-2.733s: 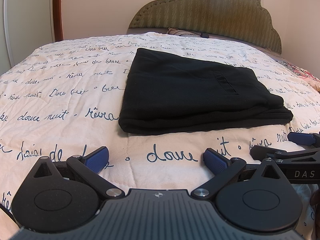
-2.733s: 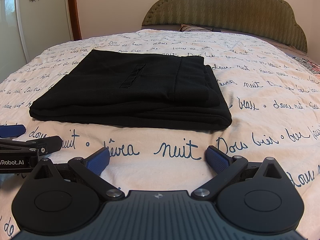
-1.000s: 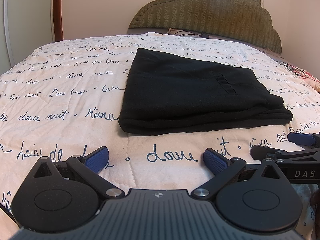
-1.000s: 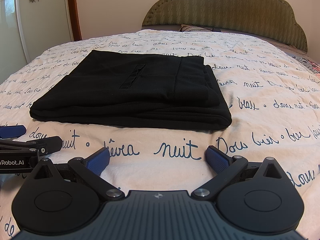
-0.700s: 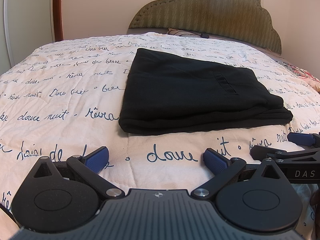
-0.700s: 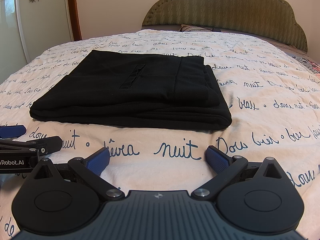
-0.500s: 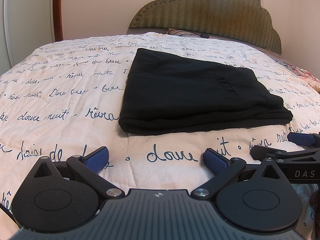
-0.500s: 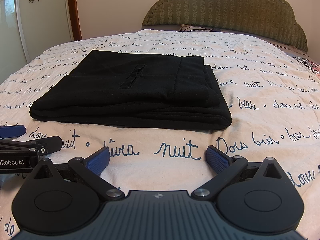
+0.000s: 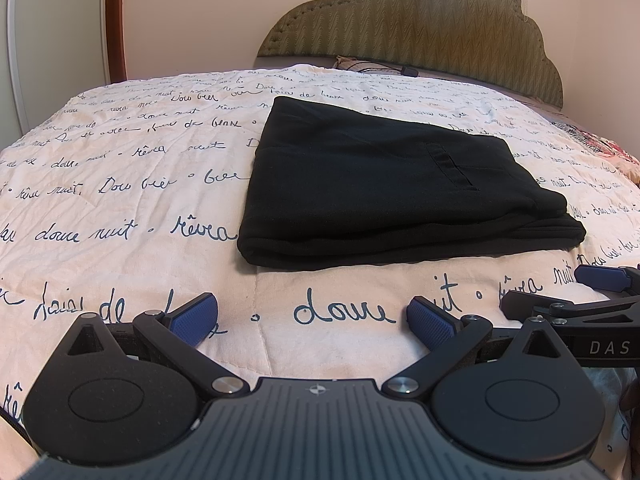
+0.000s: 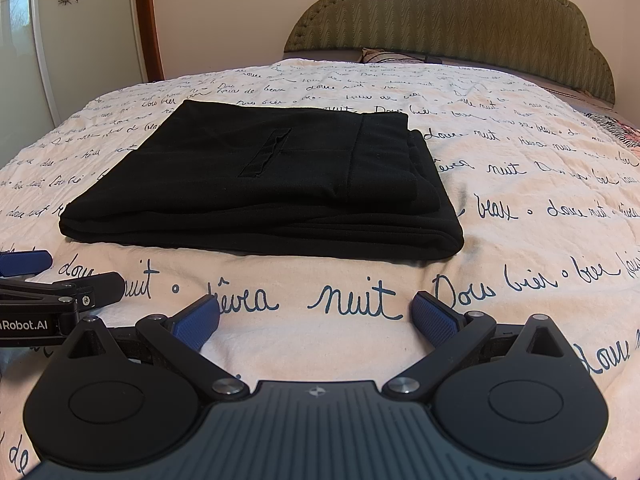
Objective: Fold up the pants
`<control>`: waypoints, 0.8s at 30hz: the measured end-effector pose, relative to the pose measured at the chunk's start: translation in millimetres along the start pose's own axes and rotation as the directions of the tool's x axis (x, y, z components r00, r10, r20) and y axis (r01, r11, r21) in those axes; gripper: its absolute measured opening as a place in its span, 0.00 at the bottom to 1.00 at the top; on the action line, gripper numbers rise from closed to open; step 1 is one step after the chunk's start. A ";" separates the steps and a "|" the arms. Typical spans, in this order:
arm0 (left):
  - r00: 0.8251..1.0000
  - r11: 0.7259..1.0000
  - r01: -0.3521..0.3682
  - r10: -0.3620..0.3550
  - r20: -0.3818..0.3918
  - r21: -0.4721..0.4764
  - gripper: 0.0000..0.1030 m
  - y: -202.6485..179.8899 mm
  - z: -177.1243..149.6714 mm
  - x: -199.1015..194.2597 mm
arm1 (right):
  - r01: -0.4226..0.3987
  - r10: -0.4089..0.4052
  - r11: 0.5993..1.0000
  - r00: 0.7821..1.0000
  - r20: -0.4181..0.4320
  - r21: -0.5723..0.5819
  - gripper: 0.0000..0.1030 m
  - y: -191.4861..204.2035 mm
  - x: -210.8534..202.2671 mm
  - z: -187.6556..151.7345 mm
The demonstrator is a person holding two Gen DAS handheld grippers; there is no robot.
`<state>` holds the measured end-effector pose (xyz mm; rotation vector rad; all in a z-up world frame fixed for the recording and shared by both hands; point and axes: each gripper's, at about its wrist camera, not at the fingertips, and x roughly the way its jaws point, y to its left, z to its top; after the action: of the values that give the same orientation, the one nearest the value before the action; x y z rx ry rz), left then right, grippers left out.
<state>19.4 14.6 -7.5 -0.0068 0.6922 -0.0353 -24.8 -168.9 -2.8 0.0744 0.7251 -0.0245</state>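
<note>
Pants (image 9: 384, 184) folded on bedspread (image 9: 120, 200); left gripper (image 9: 312, 320), right gripper (image 10: 316, 320) level, side by side, spread wide, empty.

Black left claw (image 9: 312, 318) and right claw (image 10: 316, 318), blue textured pads, silver screws

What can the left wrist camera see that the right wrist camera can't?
Only the left wrist view shows the left gripper straight ahead, fingers spread open, with the right gripper poking in at its right edge.

Only the right wrist view shows the right gripper straight ahead, also open, with the left one poking in at its left edge, and a flowered white panel seen more fully.

Both show the black pants, folded into a flat stack on the quilt with blue writing, and the green headboard. Neither gripper touches the pants.
</note>
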 end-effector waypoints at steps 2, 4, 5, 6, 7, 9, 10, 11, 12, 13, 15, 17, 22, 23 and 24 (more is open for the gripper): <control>1.000 1.000 0.000 0.000 0.000 0.000 1.00 0.1 0.0 0.0 | 0.000 0.000 1.000 1.000 0.000 0.000 1.00 0.0 0.0 0.0; 1.000 1.000 0.000 0.000 0.000 0.000 1.00 0.2 0.0 0.2 | 0.000 0.000 1.000 1.000 0.000 0.000 1.00 -0.1 0.0 0.0; 1.000 1.000 -0.001 0.001 -0.001 0.001 1.00 0.1 0.0 0.3 | 0.000 0.000 1.000 1.000 0.000 0.000 1.00 0.0 0.0 0.0; 1.000 1.000 -0.001 0.001 -0.002 0.002 1.00 -0.2 0.4 0.5 | 0.000 0.000 1.000 1.000 0.000 0.000 1.00 -0.1 0.0 0.0; 1.000 1.000 -0.002 0.002 -0.004 0.004 1.00 -0.4 0.9 0.3 | 0.000 0.000 1.000 1.000 0.000 0.000 1.00 -0.1 0.0 0.1; 1.000 1.000 -0.004 0.004 -0.010 0.010 1.00 -1.3 2.4 0.9 | 0.000 0.000 1.000 1.000 0.000 0.000 1.00 -0.2 0.1 0.0; 1.000 1.000 -0.005 0.005 -0.012 0.012 1.00 -1.6 2.8 1.0 | -0.001 0.001 1.000 1.000 0.000 0.001 1.00 -0.2 0.1 0.0; 1.000 1.000 -0.007 0.007 -0.014 0.015 1.00 -2.2 3.1 1.1 | 0.000 0.000 1.000 1.000 0.000 0.001 1.00 0.3 -0.1 -0.1; 1.000 1.000 -0.008 0.008 -0.017 0.019 1.00 -2.8 3.5 1.4 | 0.000 0.000 1.000 1.000 0.000 0.000 1.00 0.3 -0.1 0.0; 1.000 1.000 -0.011 0.012 -0.020 0.026 1.00 -3.9 3.8 2.0 | 0.000 0.000 1.000 1.000 0.000 0.001 1.00 0.2 -0.1 0.0; 1.000 0.999 -0.013 0.013 -0.022 0.032 1.00 -4.7 4.1 2.5 | -0.001 0.001 1.000 1.000 0.000 0.001 1.00 0.1 -0.1 0.0; 1.000 1.000 -0.008 0.009 -0.021 0.022 1.00 -3.6 4.5 3.0 | 0.000 0.000 1.000 1.000 0.000 0.001 1.00 0.1 0.0 0.0; 1.000 1.000 0.005 -0.005 -0.010 -0.021 1.00 0.7 5.7 3.8 | 0.000 0.000 1.000 1.000 0.000 0.001 1.00 0.1 -0.1 0.1; 1.000 1.000 0.007 -0.007 -0.008 -0.029 1.00 1.5 6.2 3.9 | -0.001 0.001 1.000 1.000 0.000 0.001 1.00 0.2 -0.1 0.1; 1.000 0.999 0.007 -0.007 -0.007 -0.035 1.00 1.8 6.7 4.0 | -0.001 0.001 1.000 1.000 0.000 0.001 1.00 0.2 -0.1 0.0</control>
<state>26.7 16.2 -4.9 -0.0432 0.6999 -0.0300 -24.8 -168.7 -2.8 0.0755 0.7250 -0.0243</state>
